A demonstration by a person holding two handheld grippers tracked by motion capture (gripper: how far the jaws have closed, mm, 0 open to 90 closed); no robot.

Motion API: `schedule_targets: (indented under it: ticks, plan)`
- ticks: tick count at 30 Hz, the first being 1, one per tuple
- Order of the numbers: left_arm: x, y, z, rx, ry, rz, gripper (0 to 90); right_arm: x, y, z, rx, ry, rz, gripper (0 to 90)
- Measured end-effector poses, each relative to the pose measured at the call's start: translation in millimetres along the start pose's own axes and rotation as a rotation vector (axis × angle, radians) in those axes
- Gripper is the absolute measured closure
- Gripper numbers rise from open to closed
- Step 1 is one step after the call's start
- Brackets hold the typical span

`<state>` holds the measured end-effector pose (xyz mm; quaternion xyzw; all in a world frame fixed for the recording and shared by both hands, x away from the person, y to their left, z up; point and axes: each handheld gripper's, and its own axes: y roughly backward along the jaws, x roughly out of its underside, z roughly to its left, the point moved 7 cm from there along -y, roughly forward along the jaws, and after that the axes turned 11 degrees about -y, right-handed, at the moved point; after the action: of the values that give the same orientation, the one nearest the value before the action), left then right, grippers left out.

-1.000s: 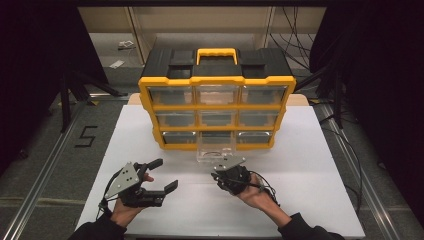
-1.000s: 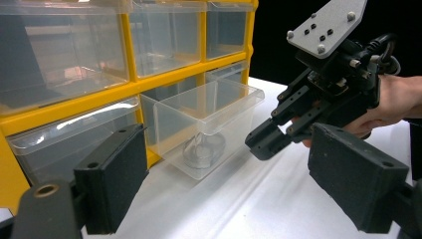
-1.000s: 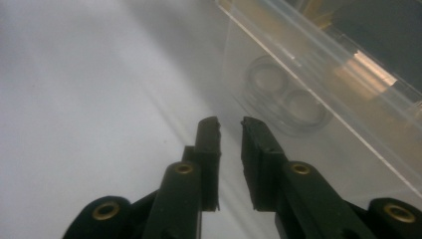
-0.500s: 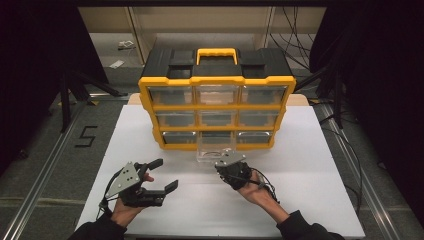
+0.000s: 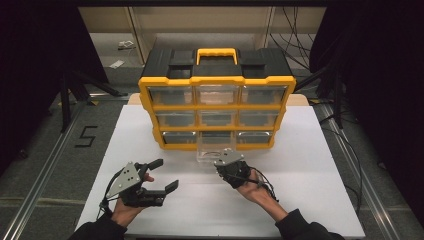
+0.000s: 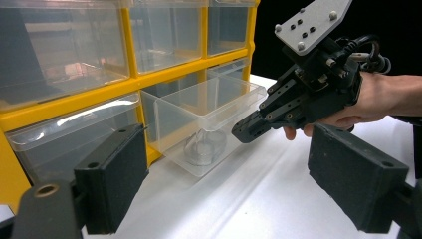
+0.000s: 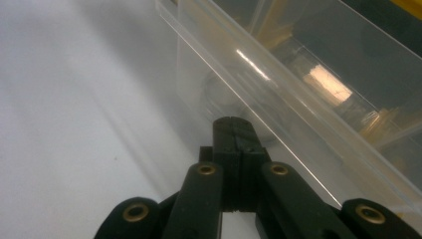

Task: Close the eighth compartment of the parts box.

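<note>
White table [image 5: 320, 165], yellow drawer cabinet [image 5: 216, 112] at back. Bottom-middle clear drawer [image 6: 209, 119] pulled out, small roundish item inside, blurry, maybe tape. Right gripper [image 7: 233, 124] at drawer front, just finished closing: jaws together, nothing between. Left gripper [image 5: 160, 175] near front-left, jaws wide apart, empty.

Lighting: overhead, even on the white worktop [image 5: 310, 150]; surroundings fall to near black at both sides. Shadows: soft, short, under the organiser [image 5: 217, 112]. Glare: bright streaks on the clear drawer [image 7: 298, 94] in the right gripper view. Focus: high view slightly soft and grainy; left gripper view sharp mid-distance, near foreground blurred; right gripper view hazy.
</note>
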<state>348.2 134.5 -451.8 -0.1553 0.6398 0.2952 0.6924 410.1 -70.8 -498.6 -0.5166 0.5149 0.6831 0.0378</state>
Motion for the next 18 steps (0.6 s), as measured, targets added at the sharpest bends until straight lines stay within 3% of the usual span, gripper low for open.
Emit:
schedule_targets:
  ticks: [18]
  plan:
    - [0.6, -1.1, -0.6, 0.002, 0.000, 0.003, 15.6, -4.0, -5.6, -2.3, 0.032, 0.004, -0.026, 90.0]
